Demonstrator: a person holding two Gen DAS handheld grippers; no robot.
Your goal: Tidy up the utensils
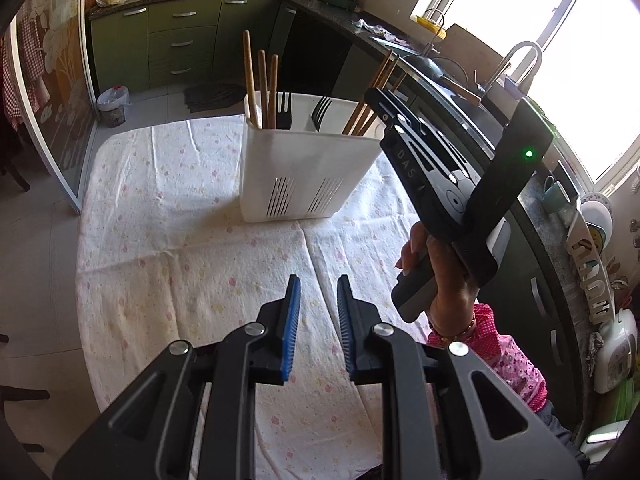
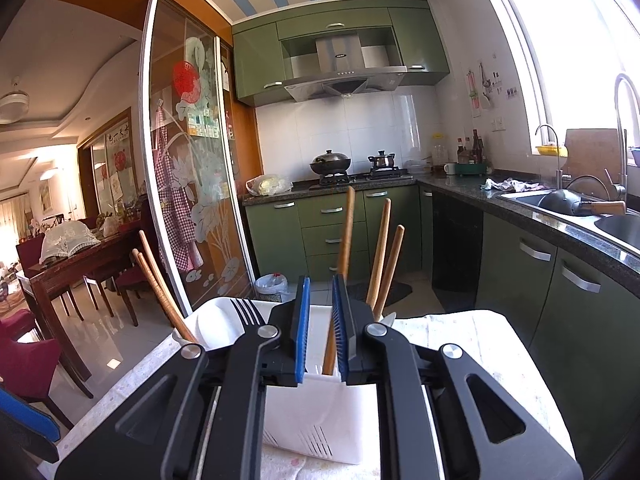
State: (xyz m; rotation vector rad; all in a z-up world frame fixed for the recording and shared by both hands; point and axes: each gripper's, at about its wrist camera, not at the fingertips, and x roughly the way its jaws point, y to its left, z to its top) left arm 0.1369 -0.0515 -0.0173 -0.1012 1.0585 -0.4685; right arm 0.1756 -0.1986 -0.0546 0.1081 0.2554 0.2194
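A white slotted utensil holder [image 1: 304,168] stands on the floral tablecloth. It holds wooden-handled utensils [image 1: 260,88] and two black forks [image 1: 284,108]. My left gripper [image 1: 319,300] hovers over the cloth in front of the holder, its blue pads a narrow gap apart with nothing between them. A hand [image 1: 444,280] carries my right gripper [image 1: 384,108] over the holder's right end. In the right wrist view my right gripper [image 2: 321,304] is slightly open. A wooden handle [image 2: 345,232] standing in the holder [image 2: 316,412] runs between its jaws beside the right pad, not clamped.
The cloth-covered table [image 1: 180,240] has bare cloth around the holder. A dark counter with a sink [image 2: 560,208] runs along the right. A lined bin [image 1: 112,104] sits on the floor beyond the table, near a glass sliding door [image 1: 52,100].
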